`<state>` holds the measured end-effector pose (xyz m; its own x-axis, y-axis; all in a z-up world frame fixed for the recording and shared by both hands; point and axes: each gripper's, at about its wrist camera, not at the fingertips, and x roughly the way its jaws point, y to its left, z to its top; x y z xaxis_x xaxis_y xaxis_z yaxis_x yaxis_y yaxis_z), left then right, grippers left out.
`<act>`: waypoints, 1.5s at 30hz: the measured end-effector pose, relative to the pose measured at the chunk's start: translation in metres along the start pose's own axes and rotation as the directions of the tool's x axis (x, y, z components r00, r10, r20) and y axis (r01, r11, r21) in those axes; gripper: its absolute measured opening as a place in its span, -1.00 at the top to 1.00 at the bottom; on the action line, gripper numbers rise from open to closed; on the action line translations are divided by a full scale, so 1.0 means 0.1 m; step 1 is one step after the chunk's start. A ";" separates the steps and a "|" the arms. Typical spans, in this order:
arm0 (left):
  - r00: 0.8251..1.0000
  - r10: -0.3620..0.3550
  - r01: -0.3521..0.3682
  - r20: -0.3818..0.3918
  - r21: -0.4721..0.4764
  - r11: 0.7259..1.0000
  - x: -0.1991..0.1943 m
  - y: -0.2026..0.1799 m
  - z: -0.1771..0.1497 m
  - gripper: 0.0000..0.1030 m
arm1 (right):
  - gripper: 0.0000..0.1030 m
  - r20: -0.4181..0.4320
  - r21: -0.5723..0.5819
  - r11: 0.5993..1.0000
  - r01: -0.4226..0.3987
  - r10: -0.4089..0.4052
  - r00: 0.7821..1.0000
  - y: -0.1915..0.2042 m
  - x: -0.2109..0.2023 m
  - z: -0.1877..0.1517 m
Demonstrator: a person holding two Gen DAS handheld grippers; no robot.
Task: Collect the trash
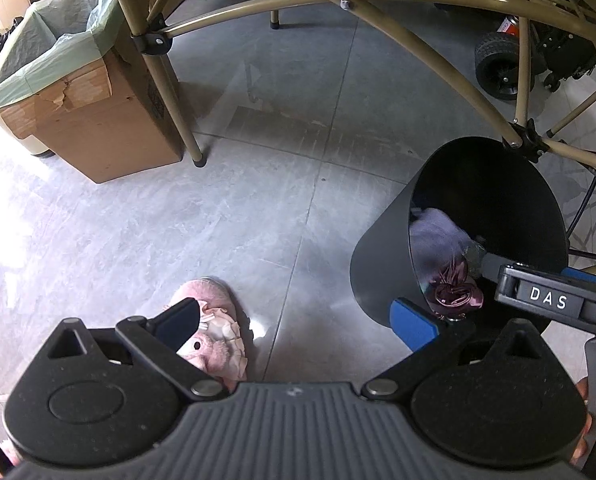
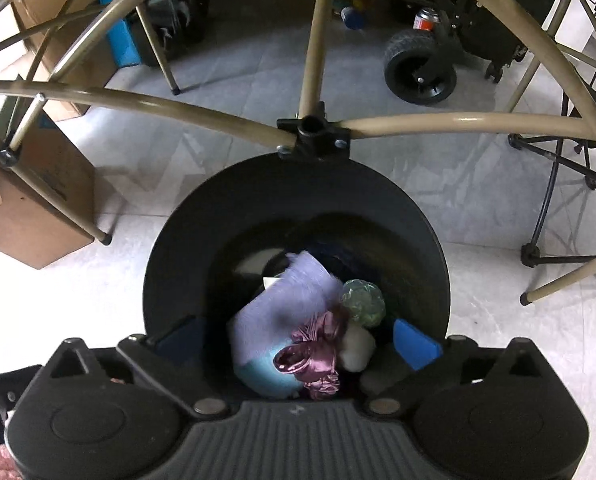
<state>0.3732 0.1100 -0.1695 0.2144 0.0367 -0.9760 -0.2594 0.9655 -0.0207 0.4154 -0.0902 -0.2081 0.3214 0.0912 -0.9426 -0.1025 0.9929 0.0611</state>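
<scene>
Right gripper hangs over the mouth of the round black plastic waste bin, pointing steeply down, its blue-padded jaws spread wide with nothing pressed between them. Below it, inside the bin, lies a crumpled shiny mauve satin cloth on a blurred lilac fabric piece, beside a greenish crinkled ball and a pale wad. Left gripper is also spread open and holds nothing, aimed at the grey tiled floor just left of the bin; a pink fluffy slipper shows under its left finger. Tan metal frame tubes cross behind the bin, and a liner-covered brown cardboard box stands well apart at the left.
</scene>
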 end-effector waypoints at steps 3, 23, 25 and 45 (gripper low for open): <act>1.000 0.000 0.000 0.002 0.002 1.000 0.00 0.00 0.00 -1.00 | -1.00 0.008 -0.008 1.000 0.004 -0.004 1.000 0.00 -0.02 -0.01; 0.949 -0.087 0.045 0.302 0.142 0.989 -1.25 -0.18 -0.52 -1.00 | -1.00 0.253 -0.032 0.999 -0.027 0.034 0.967 -0.28 -1.68 -0.60; 0.934 -0.103 0.048 0.343 0.167 0.985 -1.48 -0.17 -0.67 -1.00 | -1.00 0.290 -0.048 0.999 -0.020 0.033 0.956 -0.30 -1.95 -0.74; 0.820 -0.231 0.104 0.524 0.261 0.960 -2.43 -0.19 -1.69 -1.00 | -1.00 0.460 -0.082 0.997 -0.009 0.046 0.887 -0.38 -3.31 -1.79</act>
<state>0.1663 0.0394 0.0317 0.7290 -0.0580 -0.6820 0.0192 0.9977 -0.0644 0.1447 -0.1719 0.0427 0.7136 0.1620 -0.6816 -0.1819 0.9824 0.0429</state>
